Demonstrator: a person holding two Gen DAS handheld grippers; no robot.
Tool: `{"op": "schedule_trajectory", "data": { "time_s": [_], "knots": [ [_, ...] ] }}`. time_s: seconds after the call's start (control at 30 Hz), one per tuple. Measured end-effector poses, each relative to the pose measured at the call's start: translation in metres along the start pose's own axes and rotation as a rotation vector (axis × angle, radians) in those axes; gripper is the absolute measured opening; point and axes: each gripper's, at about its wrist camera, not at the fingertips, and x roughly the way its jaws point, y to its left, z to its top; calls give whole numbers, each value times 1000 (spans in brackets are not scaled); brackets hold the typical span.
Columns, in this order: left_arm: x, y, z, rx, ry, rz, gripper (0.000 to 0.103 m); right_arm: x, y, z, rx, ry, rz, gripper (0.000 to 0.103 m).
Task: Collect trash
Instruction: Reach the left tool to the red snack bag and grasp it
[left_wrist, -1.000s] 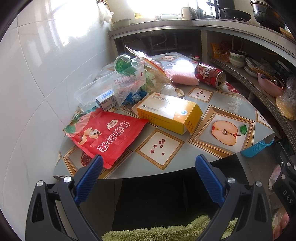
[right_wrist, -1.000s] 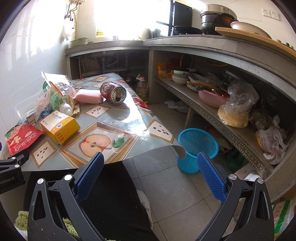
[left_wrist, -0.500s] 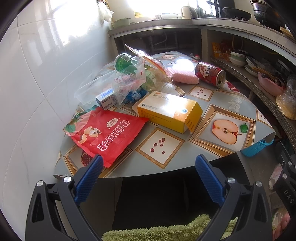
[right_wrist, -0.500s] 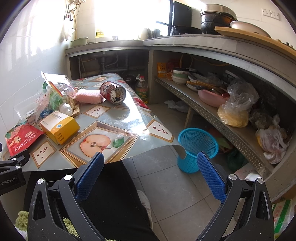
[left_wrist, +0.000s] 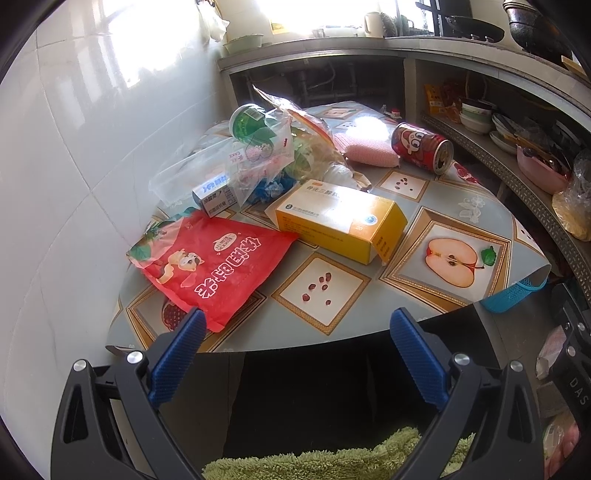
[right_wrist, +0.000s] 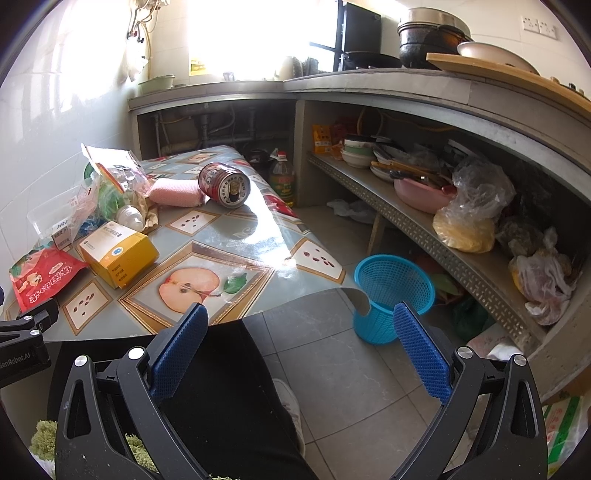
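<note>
Trash lies on a table (left_wrist: 332, 325) with a fruit-print cloth. A red snack bag (left_wrist: 214, 262) is nearest, then a yellow box (left_wrist: 340, 218), clear plastic bags with a green cup (left_wrist: 251, 125), a pink sponge (left_wrist: 369, 153) and a red can (left_wrist: 421, 147) on its side. My left gripper (left_wrist: 297, 328) is open and empty, just short of the table's near edge. My right gripper (right_wrist: 299, 328) is open and empty, above the floor beside the table. A blue basket (right_wrist: 391, 295) stands on the floor right of the table.
A white tiled wall (left_wrist: 74, 166) runs along the table's left side. A concrete counter with a low shelf (right_wrist: 424, 229) of bowls and bags runs along the right. An oil bottle (right_wrist: 282, 177) stands on the floor behind the table. The person's dark-clothed legs (right_wrist: 229, 387) are below the grippers.
Both views have barely shifted. Both grippers stay open and empty, and nothing on the table has moved.
</note>
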Motion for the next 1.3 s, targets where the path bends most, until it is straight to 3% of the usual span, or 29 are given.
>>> {"op": "schedule_trajectory", "data": {
  "time_s": [0.23,0.43,0.53,0.63,0.73,0.83,1.03,1.2,1.3],
  "knots": [
    [10,16,7,-35,2,28,98,4,8,7,-32,0,12,96],
    [18,66,17,-78,3,33,98,10,27,25,-84,-50,61,96],
    [30,100,13,-126,39,-21,98,16,45,36,-112,-74,122,96],
    [36,130,4,-197,-1,-72,98,21,66,45,-129,-87,195,96],
    [47,160,-2,-336,-12,-162,98,23,79,47,-144,-91,250,96],
    [65,178,-3,-455,69,-231,96,28,90,47,-162,-79,284,96],
    [94,194,-2,-599,167,-389,68,44,87,41,-137,-10,300,96],
    [118,204,-9,-748,215,-520,57,53,85,40,-121,21,301,96],
    [125,207,-9,-807,207,-551,54,55,85,40,-118,29,300,96]
  ]
}}
